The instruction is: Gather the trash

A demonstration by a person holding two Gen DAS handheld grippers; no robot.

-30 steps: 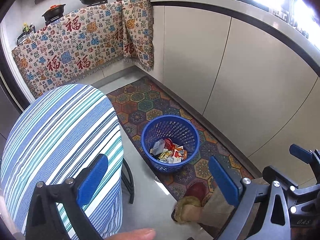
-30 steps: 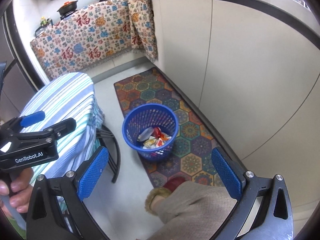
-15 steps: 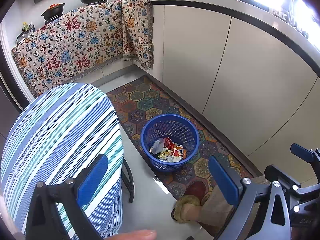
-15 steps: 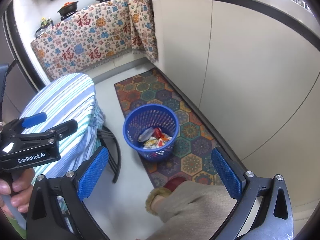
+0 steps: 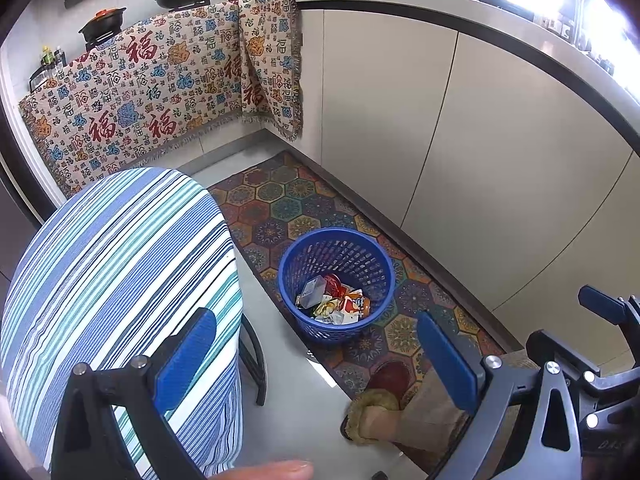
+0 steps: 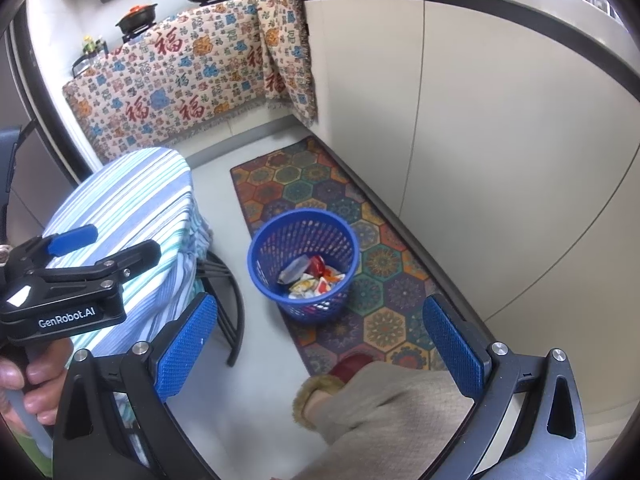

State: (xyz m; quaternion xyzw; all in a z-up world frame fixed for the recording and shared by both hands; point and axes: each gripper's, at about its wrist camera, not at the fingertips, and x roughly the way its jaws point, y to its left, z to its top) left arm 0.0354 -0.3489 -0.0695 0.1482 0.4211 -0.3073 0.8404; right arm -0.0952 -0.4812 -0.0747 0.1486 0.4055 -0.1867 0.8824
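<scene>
Almost nothing has moved since 1 second ago. Both the left gripper (image 5: 316,354) and right gripper (image 6: 320,342) hover with fingers spread wide, holding nothing. Beyond them, the blue basket (image 5: 362,254) of wrappers (image 5: 334,300) stands on the patterned rug's (image 5: 288,200) left edge, beside the striped tabletop (image 5: 116,248). Farther off, a printed cloth (image 5: 160,92) drapes the counter.

1. The basket (image 5: 337,242) is showing blue mesh.
2. The rug (image 6: 320,184) is displaying multicoloured hexagons.
3. The tablecloth (image 5: 120,248) is showing blue, white and green stripes.
4. The hanging cloth (image 5: 160,92) is showing red characters on cream.
</scene>
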